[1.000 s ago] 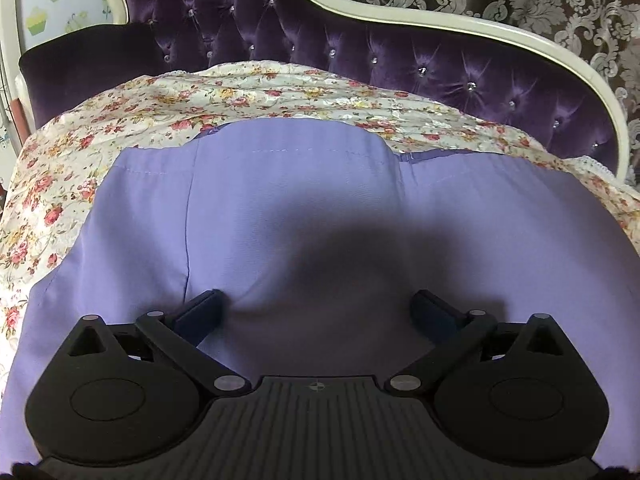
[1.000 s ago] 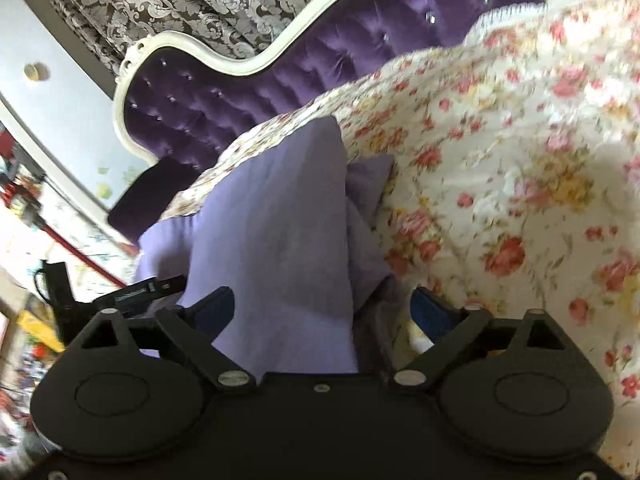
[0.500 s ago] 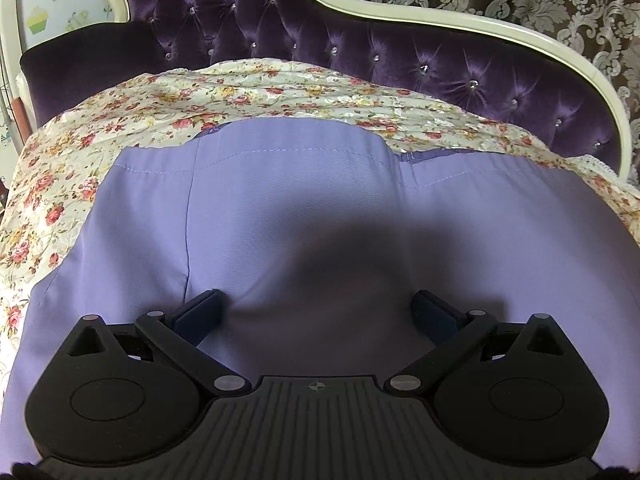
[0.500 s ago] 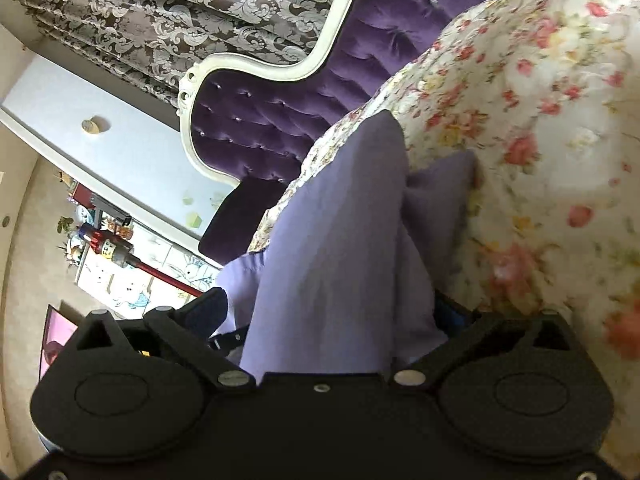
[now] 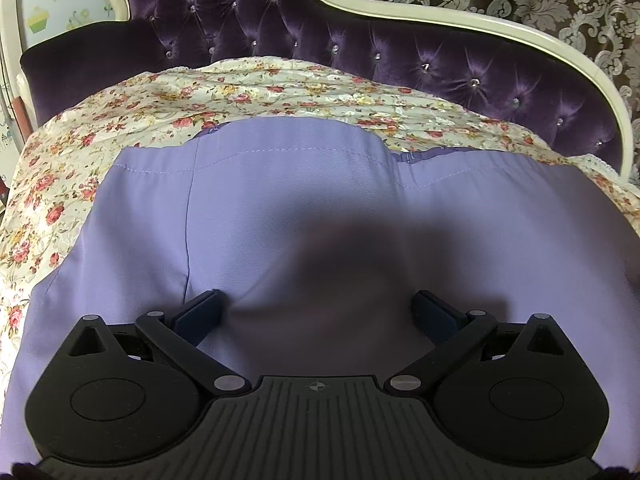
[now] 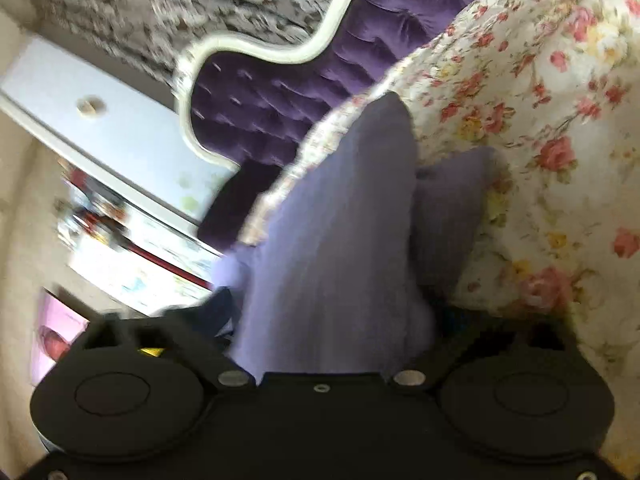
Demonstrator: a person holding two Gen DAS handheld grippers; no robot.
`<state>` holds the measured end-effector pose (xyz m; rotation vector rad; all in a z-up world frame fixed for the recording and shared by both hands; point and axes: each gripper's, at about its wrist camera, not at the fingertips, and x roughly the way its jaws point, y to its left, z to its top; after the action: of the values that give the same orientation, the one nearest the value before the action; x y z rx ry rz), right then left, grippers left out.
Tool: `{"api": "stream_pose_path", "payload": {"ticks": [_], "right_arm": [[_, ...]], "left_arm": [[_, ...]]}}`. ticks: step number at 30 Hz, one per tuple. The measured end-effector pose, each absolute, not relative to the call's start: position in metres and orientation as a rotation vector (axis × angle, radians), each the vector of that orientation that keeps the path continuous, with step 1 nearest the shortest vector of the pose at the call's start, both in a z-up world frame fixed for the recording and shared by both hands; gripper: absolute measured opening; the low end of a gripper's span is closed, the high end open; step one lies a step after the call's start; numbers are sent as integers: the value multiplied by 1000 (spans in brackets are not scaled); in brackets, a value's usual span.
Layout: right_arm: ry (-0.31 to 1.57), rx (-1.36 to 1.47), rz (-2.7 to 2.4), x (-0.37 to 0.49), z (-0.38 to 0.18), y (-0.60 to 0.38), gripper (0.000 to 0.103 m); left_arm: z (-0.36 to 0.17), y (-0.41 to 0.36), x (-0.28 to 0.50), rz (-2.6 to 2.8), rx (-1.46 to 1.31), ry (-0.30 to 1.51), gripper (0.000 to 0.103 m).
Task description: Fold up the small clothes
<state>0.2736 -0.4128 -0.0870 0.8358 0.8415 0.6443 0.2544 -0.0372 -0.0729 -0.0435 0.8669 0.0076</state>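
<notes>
Lilac garment (image 5: 304, 208) | left tongs (image 5: 318, 312) wide, pressing it | right tongs (image 6: 336, 316) closing around fold

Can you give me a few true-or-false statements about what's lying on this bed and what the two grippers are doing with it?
1. A lilac fabric garment lies on a flower-print bedspread. True.
2. The headboard is plain bare wood. False: the headboard is tufted purple velvet with a cream frame.
3. The left gripper pinches the garment shut. False: its jaws stand wide apart over the cloth.
4. Lilac cloth sits between the right gripper's closing jaws. True.
</notes>
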Motion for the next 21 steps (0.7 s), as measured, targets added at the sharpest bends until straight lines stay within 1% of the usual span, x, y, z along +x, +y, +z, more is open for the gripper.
{"api": "stream_pose_path", "payload": {"ticks": [1, 4, 5, 6, 7, 12, 13, 15, 18, 21], "right_arm": [[858, 803, 623, 273, -87, -410, 62], [857, 793, 602, 270, -84, -410, 57], [854, 783, 594, 268, -83, -409, 57], [850, 771, 590, 267, -81, -408, 57], [849, 767, 586, 267, -82, -408, 57], [844, 800, 581, 267, -85, -408, 60], [843, 807, 580, 267, -86, -409, 62], [845, 817, 581, 267, -88, -410, 63], [848, 813, 581, 267, -88, -410, 64], [851, 807, 587, 267, -88, -409, 66]], "left_arm": [[-72, -36, 256, 1, -43, 873, 103], [-64, -32, 255, -15, -62, 876, 102], [-60, -30, 252, -13, -69, 868, 94], [-56, -30, 248, -10, -74, 861, 87], [-51, -28, 241, -13, -83, 850, 84], [-37, -27, 202, -52, -109, 826, 83], [-37, -28, 194, -61, -112, 827, 82], [-42, -29, 180, -75, -126, 834, 72], [-45, -32, 165, -60, -126, 788, 66], [-51, -36, 161, -41, -116, 779, 65]]}}
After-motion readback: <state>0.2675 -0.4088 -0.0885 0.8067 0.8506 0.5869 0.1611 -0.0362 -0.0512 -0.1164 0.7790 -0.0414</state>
